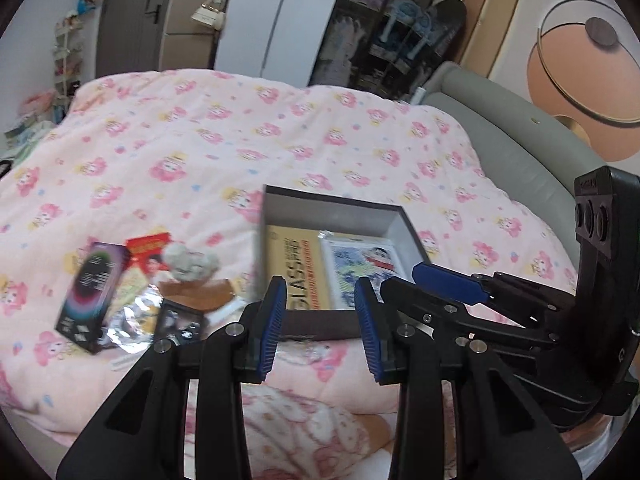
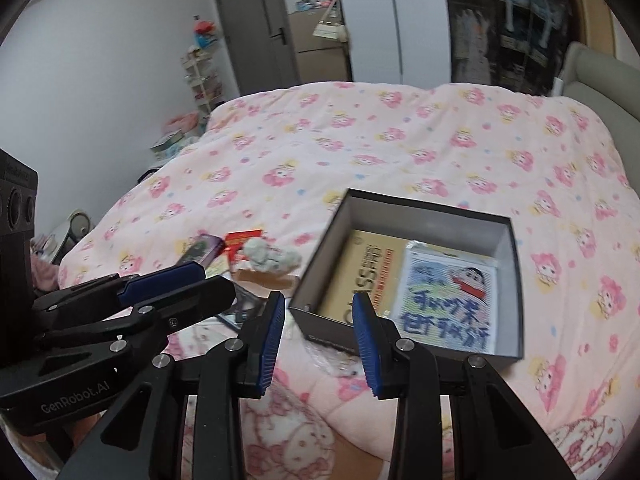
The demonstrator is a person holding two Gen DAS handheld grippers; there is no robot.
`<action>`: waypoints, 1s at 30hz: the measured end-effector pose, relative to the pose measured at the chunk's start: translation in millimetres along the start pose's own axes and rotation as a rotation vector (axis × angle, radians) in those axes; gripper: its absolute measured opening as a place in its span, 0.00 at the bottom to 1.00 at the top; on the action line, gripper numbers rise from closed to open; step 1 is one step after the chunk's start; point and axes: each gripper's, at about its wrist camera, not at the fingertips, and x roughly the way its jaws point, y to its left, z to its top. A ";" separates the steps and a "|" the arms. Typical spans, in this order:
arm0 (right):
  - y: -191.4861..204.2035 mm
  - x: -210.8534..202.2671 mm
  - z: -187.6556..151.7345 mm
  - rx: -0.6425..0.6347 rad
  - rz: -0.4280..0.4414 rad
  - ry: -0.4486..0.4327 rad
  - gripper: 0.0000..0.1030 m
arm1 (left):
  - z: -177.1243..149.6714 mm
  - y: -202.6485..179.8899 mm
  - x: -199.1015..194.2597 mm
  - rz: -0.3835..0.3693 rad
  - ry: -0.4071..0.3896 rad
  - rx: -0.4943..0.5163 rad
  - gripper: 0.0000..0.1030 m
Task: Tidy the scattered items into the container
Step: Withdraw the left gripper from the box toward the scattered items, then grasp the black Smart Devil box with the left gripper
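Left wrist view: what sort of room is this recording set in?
Most likely a bedroom in a home. A bed with a pink cartoon-print quilt and a grey padded headboard fills the view, with a wardrobe behind it and a shelf of toys by the wall.

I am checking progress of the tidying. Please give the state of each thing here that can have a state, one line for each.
box: open, no lid on it, partly filled
yellow booklet: lying flat inside the box
cartoon packet: lying flat inside the box, beside the booklet
purple-black carton: outside the box, tilted on the pile
grey plush toy: outside the box, on the pile
left gripper: jaws apart, nothing between them
right gripper: jaws apart, nothing between them
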 end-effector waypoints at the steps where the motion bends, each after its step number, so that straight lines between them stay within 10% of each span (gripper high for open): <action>1: 5.2 2.2 2.1 -0.010 0.008 0.001 0.31 | -0.3 5.5 -3.6 0.009 -0.006 -0.005 0.34; 22: 108.3 136.0 13.7 -0.100 0.276 0.258 0.25 | -56.9 202.1 18.0 0.186 0.072 -0.404 0.37; 30: 130.9 195.3 15.3 -0.039 0.410 0.424 0.25 | -83.4 306.2 45.8 0.386 0.077 -0.601 0.38</action>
